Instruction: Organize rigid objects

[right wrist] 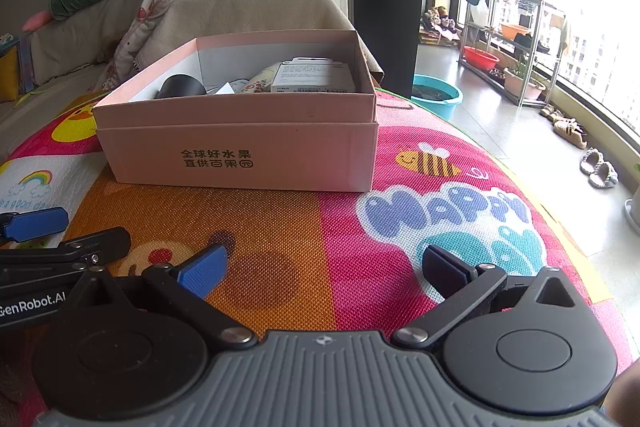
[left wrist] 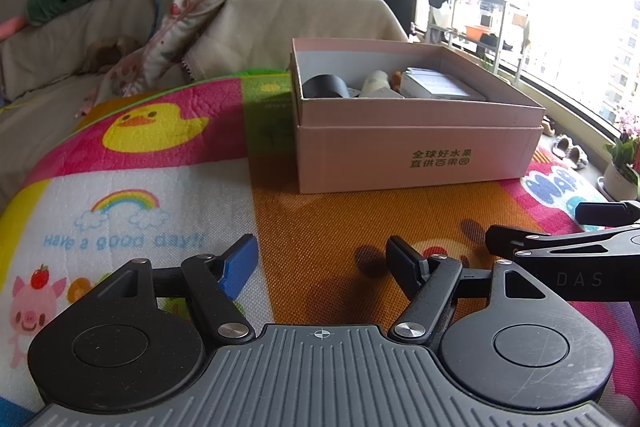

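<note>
On the play mat (right wrist: 304, 227), pink box (right wrist: 240, 155) holding items, both grippers (left wrist: 322, 261) (right wrist: 324, 273) spread apart, empty.

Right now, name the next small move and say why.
Probably lift both grippers clear: left gripper and right gripper are open and empty over the mat, no loose item shows on it, and the box already holds things.

The pink box (right wrist: 240, 155) near wall hides the lower parts of the black cylinder (right wrist: 180, 86) and white carton (right wrist: 312, 77); at nine o'clock, the left gripper (right wrist: 48, 239) is cut off
</note>
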`<state>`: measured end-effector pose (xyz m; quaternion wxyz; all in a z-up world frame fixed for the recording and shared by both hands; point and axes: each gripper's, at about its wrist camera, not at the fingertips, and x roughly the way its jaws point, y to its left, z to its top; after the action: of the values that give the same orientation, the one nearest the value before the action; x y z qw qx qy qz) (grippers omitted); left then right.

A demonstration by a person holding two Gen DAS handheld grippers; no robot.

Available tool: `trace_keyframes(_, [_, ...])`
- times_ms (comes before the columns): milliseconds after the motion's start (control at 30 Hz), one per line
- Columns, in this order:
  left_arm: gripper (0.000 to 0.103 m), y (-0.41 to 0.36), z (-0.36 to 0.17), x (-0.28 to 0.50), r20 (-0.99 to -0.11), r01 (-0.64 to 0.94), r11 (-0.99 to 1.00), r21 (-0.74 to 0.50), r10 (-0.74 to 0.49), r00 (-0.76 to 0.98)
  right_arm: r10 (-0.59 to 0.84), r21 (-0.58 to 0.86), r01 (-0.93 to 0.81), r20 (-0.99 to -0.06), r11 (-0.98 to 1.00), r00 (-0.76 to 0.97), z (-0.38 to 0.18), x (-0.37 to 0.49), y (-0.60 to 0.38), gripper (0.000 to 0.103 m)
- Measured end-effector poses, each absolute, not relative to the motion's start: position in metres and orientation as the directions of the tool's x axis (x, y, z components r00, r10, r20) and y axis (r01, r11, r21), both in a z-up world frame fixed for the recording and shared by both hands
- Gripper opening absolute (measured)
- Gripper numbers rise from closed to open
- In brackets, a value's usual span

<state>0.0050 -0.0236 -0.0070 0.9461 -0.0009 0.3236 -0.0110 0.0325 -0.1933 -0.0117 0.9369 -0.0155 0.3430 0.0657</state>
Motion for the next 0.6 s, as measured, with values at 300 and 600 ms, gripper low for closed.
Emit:
trace_keyframes(300, [0.076,-0.0227,-0.0073,0.0052,-0.612,0.021,1.0,-0.004,-0.019,0.791,0.113,0.016,-0.134,-0.645,0.991,0.756,-0.0117,0.0325,-0.1933,0.103])
trace_keyframes(600, [0.076,-0.0227,-0.0075,0.0054,-0.612,0.021,1.0,-0.006,-0.02,0.791,0.113,0.016,-0.134,-0.645,0.991,0.756,-0.0117,0.0324,-0.193,0.103])
